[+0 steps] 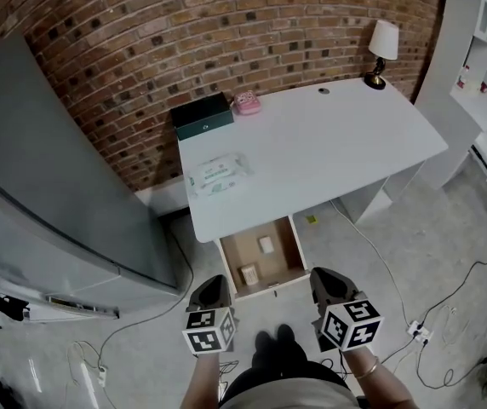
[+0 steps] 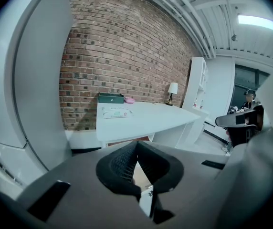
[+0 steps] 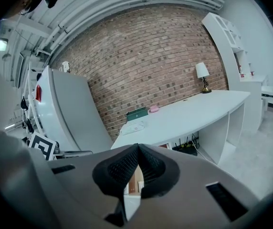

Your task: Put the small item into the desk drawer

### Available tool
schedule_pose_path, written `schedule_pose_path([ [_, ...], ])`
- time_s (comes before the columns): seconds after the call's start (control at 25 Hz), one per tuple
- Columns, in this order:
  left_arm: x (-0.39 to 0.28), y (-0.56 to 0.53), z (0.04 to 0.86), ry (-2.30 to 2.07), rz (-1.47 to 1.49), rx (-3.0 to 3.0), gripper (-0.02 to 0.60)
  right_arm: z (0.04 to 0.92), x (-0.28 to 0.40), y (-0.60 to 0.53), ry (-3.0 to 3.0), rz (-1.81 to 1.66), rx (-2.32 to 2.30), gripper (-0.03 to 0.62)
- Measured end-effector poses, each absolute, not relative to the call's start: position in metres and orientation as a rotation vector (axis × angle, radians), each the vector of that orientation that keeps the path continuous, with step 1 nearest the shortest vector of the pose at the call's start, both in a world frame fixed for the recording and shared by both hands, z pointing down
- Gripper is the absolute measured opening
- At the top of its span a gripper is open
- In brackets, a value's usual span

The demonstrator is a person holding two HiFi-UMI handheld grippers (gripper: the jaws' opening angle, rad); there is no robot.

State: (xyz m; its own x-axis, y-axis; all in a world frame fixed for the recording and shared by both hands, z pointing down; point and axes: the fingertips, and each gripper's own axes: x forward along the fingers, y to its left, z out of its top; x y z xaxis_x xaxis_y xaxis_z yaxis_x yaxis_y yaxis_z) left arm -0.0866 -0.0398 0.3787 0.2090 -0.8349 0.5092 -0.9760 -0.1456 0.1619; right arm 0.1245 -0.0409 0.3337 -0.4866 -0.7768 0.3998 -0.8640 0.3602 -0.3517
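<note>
Well clear of jaws — small item (image 1: 266,244)

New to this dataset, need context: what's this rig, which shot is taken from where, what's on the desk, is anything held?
There is no robot: a person holds a hand-held claw in each hand. The top-down picture comes from a camera on the person's head. The left claw and right claw show at its bottom edge. The other two pictures come from cameras riding on each claw, looking along its jaws. The white desk holds a dark green box, a pink item, a pack of wipes and a lamp. Its drawer is open, with two small items inside. Both claws are shut and empty.
</note>
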Motion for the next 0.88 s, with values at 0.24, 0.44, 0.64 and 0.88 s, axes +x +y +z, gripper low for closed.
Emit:
schedule_pose_path([
  [0.24, -0.082, -0.041, 0.375, -1.684, 0.41, 2.04, 0.021, 0.335, 0.125, -0.043, -2.447, 0.746, 1.465, 0.006],
  [0.44, -0.082, -0.039, 0.373, -1.682, 0.391, 2.027, 0.021, 0.34, 0.122, -0.04, -2.439, 0.754, 1.445, 0.006],
  [0.64, -0.081, -0.042, 0.367, -1.692, 0.362, 2.017, 0.021, 0.334, 0.121, -0.045, -2.455, 0.743, 1.434, 0.006],
  [0.88, -0.077, -0.044, 0.366, -1.709, 0.403, 2.024, 0.02, 0.334, 0.124, -0.05, -2.459, 0.741, 1.418, 0.005],
])
